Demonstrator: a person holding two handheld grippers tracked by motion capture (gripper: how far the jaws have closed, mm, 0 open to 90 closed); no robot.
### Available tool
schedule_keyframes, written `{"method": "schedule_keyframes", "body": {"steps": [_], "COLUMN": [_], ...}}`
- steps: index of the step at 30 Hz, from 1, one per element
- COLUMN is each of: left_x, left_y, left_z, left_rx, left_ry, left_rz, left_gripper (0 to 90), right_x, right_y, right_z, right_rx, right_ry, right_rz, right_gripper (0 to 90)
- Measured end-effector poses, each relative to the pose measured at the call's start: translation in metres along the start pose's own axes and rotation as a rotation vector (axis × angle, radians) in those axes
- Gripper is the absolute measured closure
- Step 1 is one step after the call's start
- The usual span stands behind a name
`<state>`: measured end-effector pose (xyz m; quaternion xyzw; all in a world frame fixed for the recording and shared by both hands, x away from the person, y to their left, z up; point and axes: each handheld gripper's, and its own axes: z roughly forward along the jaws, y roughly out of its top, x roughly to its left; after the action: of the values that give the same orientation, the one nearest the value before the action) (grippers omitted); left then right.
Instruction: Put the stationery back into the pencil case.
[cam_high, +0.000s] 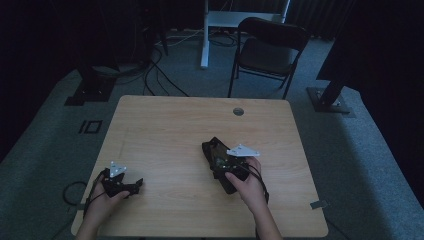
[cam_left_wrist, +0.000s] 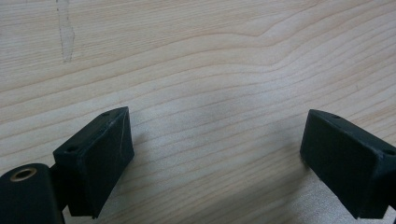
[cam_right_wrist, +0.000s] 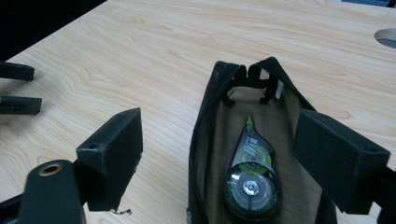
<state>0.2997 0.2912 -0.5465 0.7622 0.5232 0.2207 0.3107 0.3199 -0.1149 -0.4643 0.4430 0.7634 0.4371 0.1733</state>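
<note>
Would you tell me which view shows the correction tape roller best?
The right gripper view: the correction tape roller lies plainly inside the open black pouch. The high view gives the pouch as a dark shape; the left gripper view faces bare table.

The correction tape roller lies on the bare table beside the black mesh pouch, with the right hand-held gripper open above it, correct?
Not quite. The correction tape roller lies inside the black mesh pouch, as the right gripper view shows. The right hand-held gripper is indeed open above it.
</note>
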Motion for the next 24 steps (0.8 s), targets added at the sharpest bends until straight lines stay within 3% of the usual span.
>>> {"method": "schedule_keyframes", "body": {"steps": [13,24], "left_x": [0.0,0.0], "left_y": [0.0,0.0], "left_z": [0.0,0.0], "left_rx": [0.0,0.001], "left_ry": [0.0,0.0], "left_rz": [0.0,0.001], "left_gripper": [9.7,9.7], "right_x": [-0.01,-0.034], "right_y": [-0.007,-0.019], "right_z": [-0.022,-0.044], "right_rx": [0.011,-0.012], "right_ry": [-0.034,-0.077], "right_rz": [-0.061,-0.028], "right_gripper": [15.9,15.9]}}
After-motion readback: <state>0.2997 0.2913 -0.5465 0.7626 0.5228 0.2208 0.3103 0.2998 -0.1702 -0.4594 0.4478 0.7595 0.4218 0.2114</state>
